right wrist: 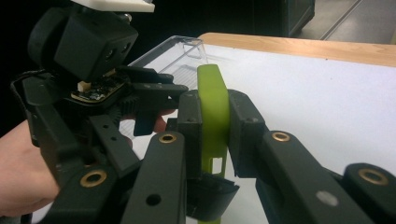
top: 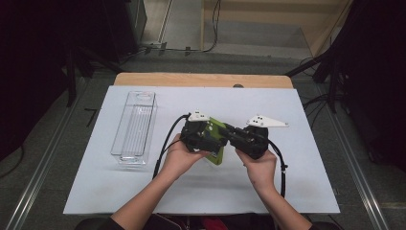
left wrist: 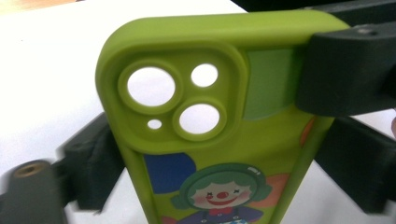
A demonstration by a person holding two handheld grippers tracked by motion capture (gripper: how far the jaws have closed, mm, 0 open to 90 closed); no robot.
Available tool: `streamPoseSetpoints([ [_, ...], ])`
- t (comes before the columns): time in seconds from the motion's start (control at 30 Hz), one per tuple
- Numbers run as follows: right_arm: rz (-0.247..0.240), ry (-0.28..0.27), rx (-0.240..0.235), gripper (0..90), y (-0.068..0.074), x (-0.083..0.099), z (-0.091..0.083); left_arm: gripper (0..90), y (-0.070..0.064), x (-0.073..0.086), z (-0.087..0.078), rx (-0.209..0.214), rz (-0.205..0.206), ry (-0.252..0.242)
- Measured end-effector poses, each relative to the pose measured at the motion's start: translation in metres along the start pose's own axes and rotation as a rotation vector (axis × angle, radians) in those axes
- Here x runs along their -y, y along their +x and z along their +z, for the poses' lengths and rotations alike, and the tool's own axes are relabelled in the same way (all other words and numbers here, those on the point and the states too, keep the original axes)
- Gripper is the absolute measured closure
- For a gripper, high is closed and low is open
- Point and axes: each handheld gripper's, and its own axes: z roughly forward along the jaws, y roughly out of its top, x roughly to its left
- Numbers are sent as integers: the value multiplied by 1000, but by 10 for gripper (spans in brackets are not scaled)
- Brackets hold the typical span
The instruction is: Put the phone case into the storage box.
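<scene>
A: High view first. What is the biggest thing?

B: The table point(top: 143, 191), with a white top. Both claws are over its middle.

A: What comes next?

B: A clear bin point(top: 134, 128). It lies off to the left of the left claw point(top: 210, 139), well apart from it.

A: And the claws?

B: A hand point(top: 179, 155) holds the left claw and another hand point(top: 258, 167) holds the right claw point(top: 229, 130). The two claws meet nose to nose. A green case point(top: 216, 143) sits between them.

A: Is the right claw gripping?

B: Yes. In the right gripper view its two jaws press on both flat sides of the case point(right wrist: 213, 112), so the right claw point(right wrist: 214, 135) is clamped on it. The case stands on its edge there, thin side toward the camera.

A: And the left claw?

B: In the left gripper view the case point(left wrist: 210, 135) is right in front, with its jaws on either side of it. One jaw is blurred. I cannot tell if they squeeze the case or only sit beside it.

A: What is on the case?

B: Round holes point(left wrist: 152, 86) near the top, and a clown point(left wrist: 219, 193) with green hair lower down. A black jaw of the other claw covers the top corner.
</scene>
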Motion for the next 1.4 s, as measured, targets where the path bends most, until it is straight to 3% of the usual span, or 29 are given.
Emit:
streamPoseSetpoints([
  [0.3,7,-9,-11,748,-1,1,0,163,-2,-1,-3,-20,13,-6],
  [0.5,16,7,-18,742,0,0,1,170,1,-2,-4,2,-2,30],
  [0.67,18,13,-21,729,1,-2,0,171,1,-4,-6,7,-1,28],
  [1.4,38,-5,-35,543,-3,-12,-15,171,11,-6,-13,-8,-14,53],
])
